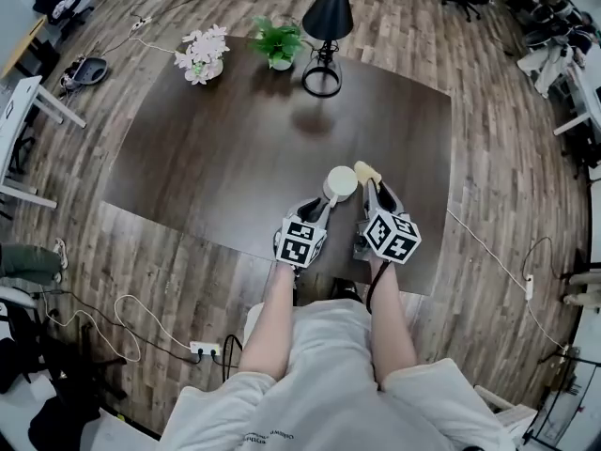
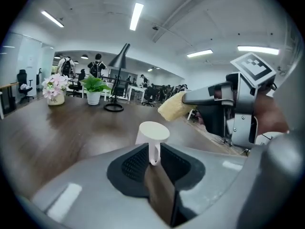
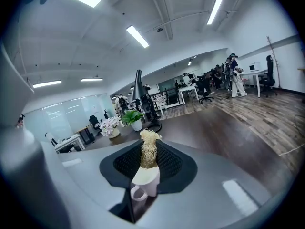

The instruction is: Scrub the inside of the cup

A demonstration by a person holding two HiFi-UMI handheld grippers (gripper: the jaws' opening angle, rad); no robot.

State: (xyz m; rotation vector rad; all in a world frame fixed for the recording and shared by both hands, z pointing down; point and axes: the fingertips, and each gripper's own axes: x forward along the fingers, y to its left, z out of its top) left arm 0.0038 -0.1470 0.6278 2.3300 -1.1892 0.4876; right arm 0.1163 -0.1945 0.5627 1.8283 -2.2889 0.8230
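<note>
A white cup [image 1: 339, 182] is held by its handle in my left gripper [image 1: 328, 199], above the dark table's [image 1: 225, 158] near right part. In the left gripper view the jaws are shut on the cup's handle [image 2: 154, 152], with the cup's round end [image 2: 153, 131] turned away from the camera. My right gripper [image 1: 370, 186] is shut on a yellow fibrous scrubber [image 1: 367, 172], which sits just to the right of the cup's rim. In the right gripper view the scrubber [image 3: 148, 149] stands between the jaws, with the cup [image 3: 146, 178] low in front of it.
A black desk lamp [image 1: 325, 26], a green potted plant [image 1: 278, 43] and a pot of pale flowers [image 1: 203, 54] stand along the table's far edge. Cables and a power strip [image 1: 203, 349] lie on the wooden floor by the person's legs.
</note>
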